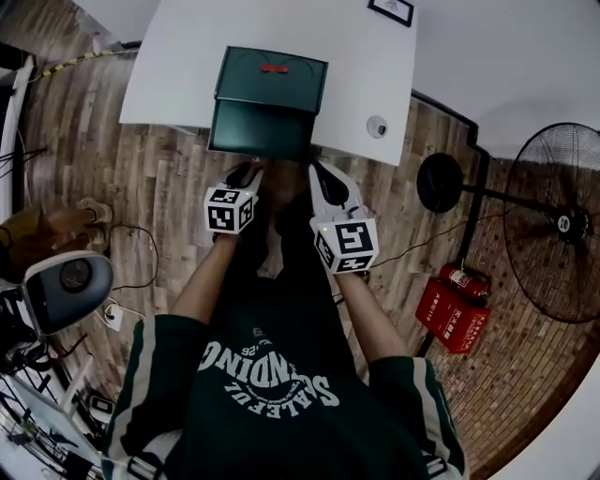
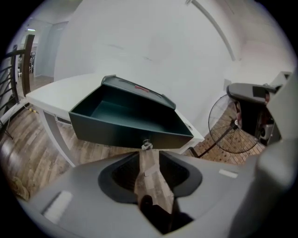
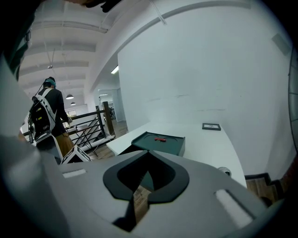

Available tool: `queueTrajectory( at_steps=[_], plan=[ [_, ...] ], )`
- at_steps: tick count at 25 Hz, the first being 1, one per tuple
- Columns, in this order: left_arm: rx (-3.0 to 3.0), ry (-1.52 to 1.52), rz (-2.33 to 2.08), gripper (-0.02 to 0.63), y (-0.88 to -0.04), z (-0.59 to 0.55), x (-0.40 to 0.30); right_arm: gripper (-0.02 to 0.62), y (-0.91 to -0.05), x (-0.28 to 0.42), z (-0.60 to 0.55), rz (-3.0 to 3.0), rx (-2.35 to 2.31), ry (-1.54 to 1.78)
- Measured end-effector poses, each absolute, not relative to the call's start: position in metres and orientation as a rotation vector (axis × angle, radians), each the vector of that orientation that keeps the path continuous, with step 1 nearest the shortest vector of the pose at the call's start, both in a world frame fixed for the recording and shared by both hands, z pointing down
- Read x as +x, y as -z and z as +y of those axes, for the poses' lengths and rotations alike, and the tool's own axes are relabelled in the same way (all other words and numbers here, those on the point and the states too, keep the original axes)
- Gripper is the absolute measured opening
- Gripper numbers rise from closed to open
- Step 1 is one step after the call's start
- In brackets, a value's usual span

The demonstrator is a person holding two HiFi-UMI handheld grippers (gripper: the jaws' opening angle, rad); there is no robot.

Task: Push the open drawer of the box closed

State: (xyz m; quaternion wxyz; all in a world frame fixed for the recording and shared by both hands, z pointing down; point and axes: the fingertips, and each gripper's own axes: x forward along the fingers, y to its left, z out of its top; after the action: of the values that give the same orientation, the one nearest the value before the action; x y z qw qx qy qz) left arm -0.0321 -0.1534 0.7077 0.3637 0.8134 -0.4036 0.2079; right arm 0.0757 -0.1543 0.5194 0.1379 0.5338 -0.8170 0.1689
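White tabletop (image 1: 178, 75) under boxy dark-green drawer (image 1: 261, 127), left gripper (image 2: 149, 155) jaws narrowly apart, right gripper (image 3: 148, 154) jaws together.

Against a pale wall, a white table (image 1: 178, 66) stands on a wood-plank floor (image 1: 159, 187). On it I make out a small black frame (image 1: 391, 10) near the wall and a little round object (image 1: 377, 127) near the front edge. At right stand a fan (image 1: 562, 225) and a red fire-extinguisher box (image 1: 453, 314). Far off, a person (image 3: 49, 111) stands by a railing (image 3: 91, 123).
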Motion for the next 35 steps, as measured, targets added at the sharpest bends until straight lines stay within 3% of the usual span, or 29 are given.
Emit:
queueTrajectory(
  at_steps=[35],
  plan=[
    [2.079, -0.508, -1.121, 0.121, -0.707, -0.229, -0.027, 0.000, -0.532, 0.122, -0.165, -2.293, 1.612, -0.544]
  ],
)
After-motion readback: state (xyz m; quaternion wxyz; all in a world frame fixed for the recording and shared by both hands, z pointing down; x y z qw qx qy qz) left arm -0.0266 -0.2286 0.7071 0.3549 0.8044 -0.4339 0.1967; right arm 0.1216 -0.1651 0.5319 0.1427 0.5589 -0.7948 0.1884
